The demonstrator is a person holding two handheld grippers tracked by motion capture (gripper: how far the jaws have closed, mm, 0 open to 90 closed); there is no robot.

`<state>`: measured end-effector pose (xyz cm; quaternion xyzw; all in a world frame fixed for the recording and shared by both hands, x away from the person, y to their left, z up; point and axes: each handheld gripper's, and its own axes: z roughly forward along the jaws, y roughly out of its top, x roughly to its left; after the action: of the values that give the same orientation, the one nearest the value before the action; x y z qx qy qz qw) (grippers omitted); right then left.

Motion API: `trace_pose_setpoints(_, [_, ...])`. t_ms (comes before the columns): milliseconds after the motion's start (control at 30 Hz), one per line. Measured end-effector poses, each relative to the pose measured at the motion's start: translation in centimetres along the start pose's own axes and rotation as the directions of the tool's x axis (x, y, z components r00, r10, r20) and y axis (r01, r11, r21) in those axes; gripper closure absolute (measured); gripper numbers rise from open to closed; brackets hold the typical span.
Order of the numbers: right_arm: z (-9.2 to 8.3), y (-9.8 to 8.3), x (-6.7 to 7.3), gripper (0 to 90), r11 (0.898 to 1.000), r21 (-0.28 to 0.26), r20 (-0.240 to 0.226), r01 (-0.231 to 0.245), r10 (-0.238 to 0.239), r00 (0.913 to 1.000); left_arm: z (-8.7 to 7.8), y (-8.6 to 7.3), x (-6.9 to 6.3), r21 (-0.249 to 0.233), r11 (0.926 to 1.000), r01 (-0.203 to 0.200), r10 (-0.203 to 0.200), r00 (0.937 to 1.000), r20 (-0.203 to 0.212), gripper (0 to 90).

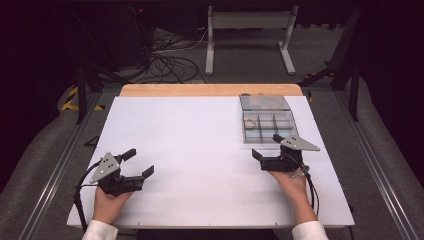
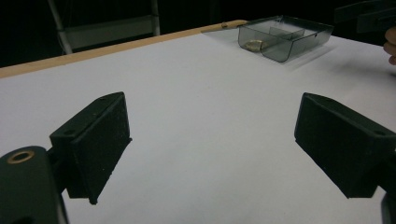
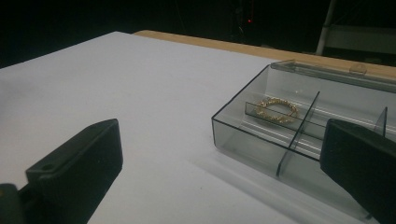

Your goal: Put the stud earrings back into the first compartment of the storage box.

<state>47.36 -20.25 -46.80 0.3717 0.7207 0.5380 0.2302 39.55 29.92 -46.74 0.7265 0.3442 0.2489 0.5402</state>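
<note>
The left tool [image 1: 139,162] rests low over the near left area of the white tabletop [image 1: 200,150], jaws spread wide with nothing between them. The right tool [image 1: 267,145] sits at the near right, jaws likewise apart and empty, just beside the near edge of the clear compartment box [image 1: 267,120]. The box stands on the far right part of the tabletop, its hinged lid [image 1: 264,102] folded back flat toward the wooden edge [image 1: 210,90]. A gold chain bracelet [image 3: 276,108] lies coiled in a compartment at the box's left side, as seen in the right gripper view. Both tools are well apart from each other.
</note>
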Motion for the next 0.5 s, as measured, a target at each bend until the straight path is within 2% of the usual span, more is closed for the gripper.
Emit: trace_pose_setpoints(500, [-2.9,-1.2,-0.7,0.0,0.999,-0.040,0.013,-0.027,0.027,0.9995,-0.2,-0.1,0.1,0.005,1.0000,-0.003,0.003,1.0000,-0.006,10.9])
